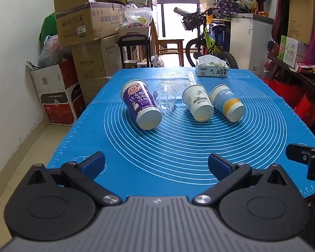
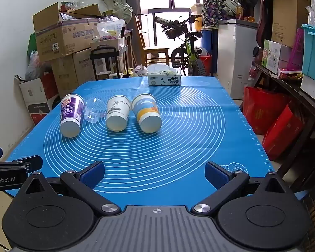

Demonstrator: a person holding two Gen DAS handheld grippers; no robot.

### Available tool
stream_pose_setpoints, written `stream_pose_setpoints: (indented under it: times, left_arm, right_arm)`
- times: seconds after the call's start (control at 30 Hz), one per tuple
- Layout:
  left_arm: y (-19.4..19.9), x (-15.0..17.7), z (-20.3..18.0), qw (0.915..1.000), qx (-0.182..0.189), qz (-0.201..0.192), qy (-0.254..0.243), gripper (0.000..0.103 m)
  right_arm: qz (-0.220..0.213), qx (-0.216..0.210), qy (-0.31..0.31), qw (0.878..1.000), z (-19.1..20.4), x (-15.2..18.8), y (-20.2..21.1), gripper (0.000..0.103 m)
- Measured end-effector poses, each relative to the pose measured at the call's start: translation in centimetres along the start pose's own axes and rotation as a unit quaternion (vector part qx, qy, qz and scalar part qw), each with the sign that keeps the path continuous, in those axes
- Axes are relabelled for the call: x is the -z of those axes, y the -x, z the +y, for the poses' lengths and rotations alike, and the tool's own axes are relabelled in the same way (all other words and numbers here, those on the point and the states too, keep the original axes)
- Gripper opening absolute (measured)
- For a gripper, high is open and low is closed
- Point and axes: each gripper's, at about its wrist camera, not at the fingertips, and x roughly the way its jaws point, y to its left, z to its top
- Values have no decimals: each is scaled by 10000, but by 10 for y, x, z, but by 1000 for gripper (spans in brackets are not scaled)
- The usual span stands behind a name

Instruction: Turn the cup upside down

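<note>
Several cups lie on their sides in a row on the blue mat [image 1: 178, 147], bases toward me: a purple paper cup [image 1: 139, 103] [image 2: 71, 113], a clear glass cup [image 1: 167, 101] [image 2: 94, 110], a white paper cup [image 1: 197, 103] [image 2: 117, 112] and a blue-and-yellow paper cup [image 1: 226, 101] [image 2: 147, 112]. My left gripper [image 1: 156, 164] is open and empty over the mat's near edge. My right gripper [image 2: 155, 175] is open and empty, also near the front edge. Both stay well short of the cups. Part of the right gripper [image 1: 306, 160] shows in the left wrist view.
A tissue box [image 1: 212, 69] [image 2: 164, 78] stands at the mat's far edge. Stacked cardboard boxes [image 1: 84, 42] stand left of the table. Red bags [image 2: 273, 121] and a cluttered shelf are on the right. A bicycle [image 1: 208, 42] stands behind.
</note>
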Motion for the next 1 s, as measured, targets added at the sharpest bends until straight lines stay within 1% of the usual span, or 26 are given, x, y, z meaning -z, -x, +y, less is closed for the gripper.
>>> stream_pose_setpoints:
  times: [0.5,0.63,0.87,0.9,1.0]
  left_arm:
    - [-1,-4,-2,10000,15,50,-14,103]
    - [2,-3,-3,10000,48,19,-16,103]
    - [3,-6,-7,9999,92,-40,-47,103]
    - [3,-6,-7,9999,94,-49,-39,103]
    - [2,-5,-6,10000,90,-31,-13,103]
  right_arm:
    - [-7,31,82,10000,-1,0,1,103]
    - [6,58,87,9999,4,-2,-1,103]
    - [-21,75,66,9999,2,-2,-3,103]
    - [-22,89,50,9999,-1,-3,3,103]
    - [-32,95,89,9999,0,-3,3,103]
